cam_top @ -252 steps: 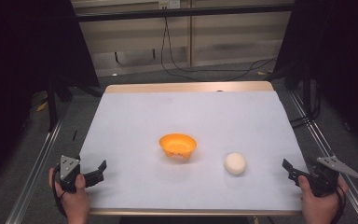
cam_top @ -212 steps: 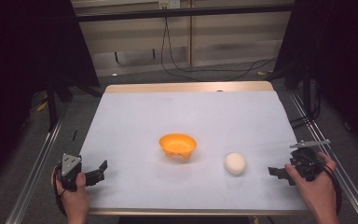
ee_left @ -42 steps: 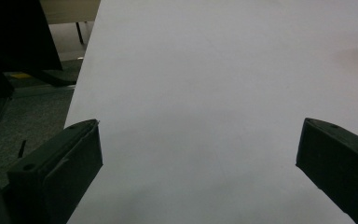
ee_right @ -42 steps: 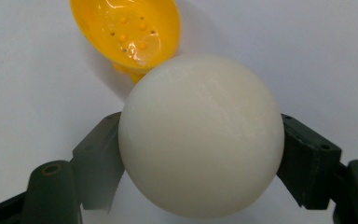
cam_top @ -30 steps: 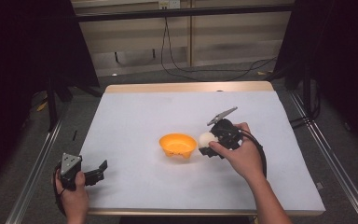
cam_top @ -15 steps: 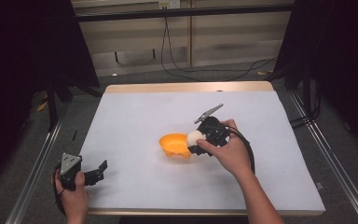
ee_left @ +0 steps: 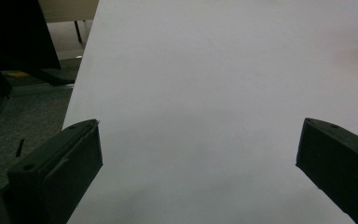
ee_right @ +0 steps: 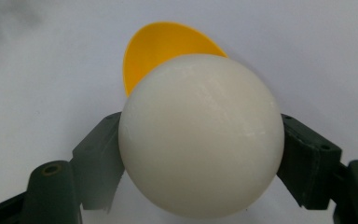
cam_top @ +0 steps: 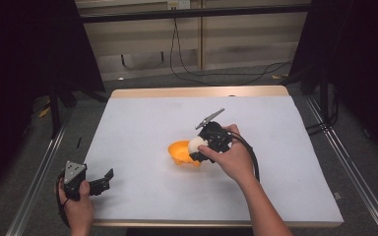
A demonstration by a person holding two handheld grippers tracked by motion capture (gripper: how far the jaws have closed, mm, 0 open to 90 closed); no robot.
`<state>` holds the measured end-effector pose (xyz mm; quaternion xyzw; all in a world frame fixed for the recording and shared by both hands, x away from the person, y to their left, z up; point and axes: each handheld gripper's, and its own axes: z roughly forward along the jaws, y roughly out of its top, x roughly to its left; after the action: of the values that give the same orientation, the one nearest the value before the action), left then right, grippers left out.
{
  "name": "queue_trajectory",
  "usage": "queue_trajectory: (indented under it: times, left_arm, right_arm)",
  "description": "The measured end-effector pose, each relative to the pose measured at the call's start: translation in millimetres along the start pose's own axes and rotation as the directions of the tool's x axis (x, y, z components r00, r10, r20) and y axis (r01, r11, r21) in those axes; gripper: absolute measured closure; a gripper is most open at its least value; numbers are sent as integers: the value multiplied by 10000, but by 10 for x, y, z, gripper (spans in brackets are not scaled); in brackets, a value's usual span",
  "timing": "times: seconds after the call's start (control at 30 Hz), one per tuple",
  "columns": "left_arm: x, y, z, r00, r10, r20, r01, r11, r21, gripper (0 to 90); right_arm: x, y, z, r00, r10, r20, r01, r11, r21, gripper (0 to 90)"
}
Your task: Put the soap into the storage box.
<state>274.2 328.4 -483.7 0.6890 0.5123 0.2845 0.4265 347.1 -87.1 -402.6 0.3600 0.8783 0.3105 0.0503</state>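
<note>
An orange bowl [cam_top: 182, 153] sits near the middle of the white table [cam_top: 142, 123]. My right gripper [cam_top: 197, 148] is shut on a white ball [cam_top: 195, 144] and holds it over the bowl's right rim. In the right gripper view the white ball [ee_right: 200, 135] sits squeezed between both jaws, with the orange bowl [ee_right: 163, 46] partly hidden behind it. My left gripper [cam_top: 104, 178] rests open at the table's front left corner. The left gripper view shows the left gripper [ee_left: 198, 154] with jaws wide apart and nothing between them.
The table's wooden far edge [cam_top: 197, 92] meets a dark floor with cables [cam_top: 187, 59]. Metal rails [cam_top: 39, 172] run along both sides of the table. White surface lies bare to the left and right of the bowl.
My right gripper has carried the white ball leftward from beside the bowl to above its right rim. The left gripper has stayed still.
</note>
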Motion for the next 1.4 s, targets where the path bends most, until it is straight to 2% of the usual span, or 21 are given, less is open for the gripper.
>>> queue_trajectory:
  times: [0.7,0.93,1.4]
  left_arm:
    - [0,0,2,10000,8,51,-9,10000,37,0]
    - [2,0,3,10000,-21,61,21,10000,30,0]
    - [3,1,3,10000,-29,52,29,10000,26,0]
  right_arm:
    - [51,209,232,9995,-276,-177,283,9987,414,243]
    - [43,211,297,9996,-268,-106,274,9978,602,243]
    - [30,192,367,9992,-227,-327,249,9974,680,242]
